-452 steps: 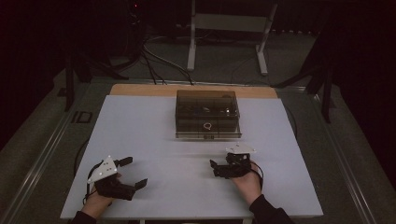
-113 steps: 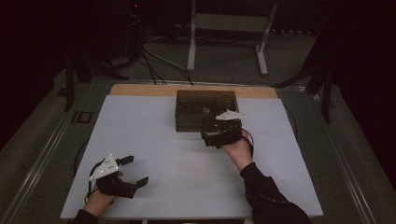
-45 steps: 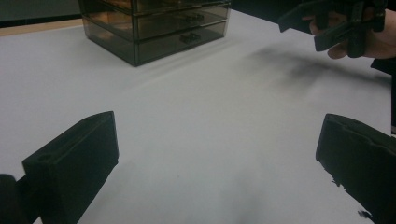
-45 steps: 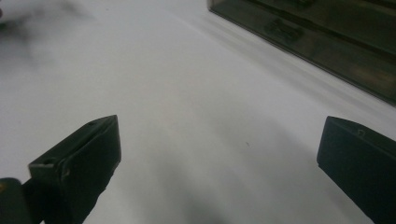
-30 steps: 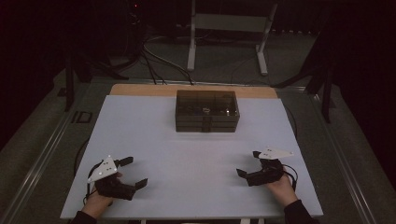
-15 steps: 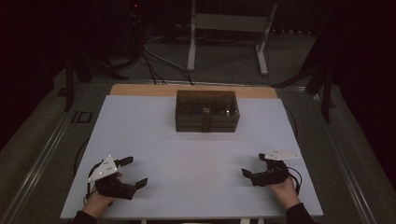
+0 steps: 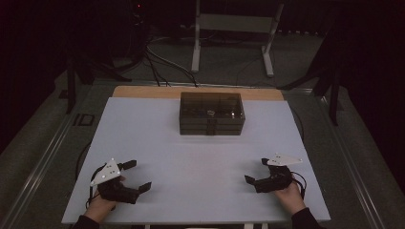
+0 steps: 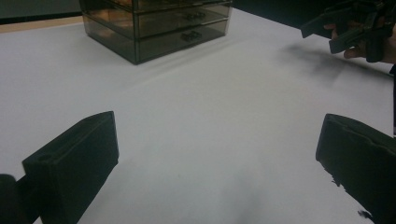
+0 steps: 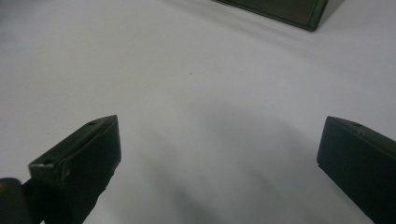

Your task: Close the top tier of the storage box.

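drawers of the smoked drawer box (image 7: 212,113) are sitting closed at the far middle of the table (image 7: 200,157). right tool (image 7: 258,172) is now resting back near the table's front edge, jaws wide apart, gripping nothing; left tool (image 7: 135,175) is likewise sitting open, so the closing work is judged complete.

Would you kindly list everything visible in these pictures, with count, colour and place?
Drawer box: one, smoky translucent, stacked drawers with small handles, far middle of the table.
Table: one, white top with a wooden strip along the far edge.
Stand: one, pale metal frame, on the floor beyond the table.
Cables: several, dark, on the floor beyond the table.
Left gripper: one, black with a grey plate, near left corner, jaws open and empty.
Right gripper: one, black with a grey plate, near right corner, jaws open and empty.
Hands: two, each holding a gripper at the near edge.
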`<action>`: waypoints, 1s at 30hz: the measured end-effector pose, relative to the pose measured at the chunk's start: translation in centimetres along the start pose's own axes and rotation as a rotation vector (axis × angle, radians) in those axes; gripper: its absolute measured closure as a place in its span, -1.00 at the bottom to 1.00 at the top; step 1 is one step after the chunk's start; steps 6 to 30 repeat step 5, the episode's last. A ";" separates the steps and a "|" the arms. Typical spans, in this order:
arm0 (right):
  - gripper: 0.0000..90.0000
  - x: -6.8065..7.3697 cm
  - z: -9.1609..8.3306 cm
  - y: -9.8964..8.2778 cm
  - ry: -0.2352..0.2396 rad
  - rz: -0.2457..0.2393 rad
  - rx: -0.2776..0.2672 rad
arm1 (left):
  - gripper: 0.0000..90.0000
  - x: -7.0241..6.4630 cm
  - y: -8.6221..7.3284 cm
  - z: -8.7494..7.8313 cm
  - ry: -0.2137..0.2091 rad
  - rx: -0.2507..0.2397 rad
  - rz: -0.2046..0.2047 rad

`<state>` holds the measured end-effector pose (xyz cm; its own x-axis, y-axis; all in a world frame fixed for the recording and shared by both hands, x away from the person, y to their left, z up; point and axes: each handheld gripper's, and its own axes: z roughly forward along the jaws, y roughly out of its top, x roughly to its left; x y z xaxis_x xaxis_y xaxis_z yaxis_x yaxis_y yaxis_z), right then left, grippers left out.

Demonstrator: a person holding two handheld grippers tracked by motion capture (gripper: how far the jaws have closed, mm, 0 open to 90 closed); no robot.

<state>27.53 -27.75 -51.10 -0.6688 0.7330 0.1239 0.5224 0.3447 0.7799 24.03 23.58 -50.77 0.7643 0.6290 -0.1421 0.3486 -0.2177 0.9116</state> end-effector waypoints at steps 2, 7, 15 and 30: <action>-1.00 0.0 0.0 0.0 0.000 0.000 -0.003 | -1.00 0.0 0.0 0.0 0.001 0.000 0.001; -1.00 -0.1 -0.1 0.0 -0.001 0.009 -0.010 | -1.00 0.0 0.0 0.0 0.000 0.000 0.000; -1.00 -0.1 -0.1 0.0 -0.001 0.009 -0.010 | -1.00 0.0 0.0 0.0 0.000 0.000 0.000; -1.00 -0.1 -0.1 0.0 -0.001 0.009 -0.010 | -1.00 0.0 0.0 0.0 0.000 0.000 0.000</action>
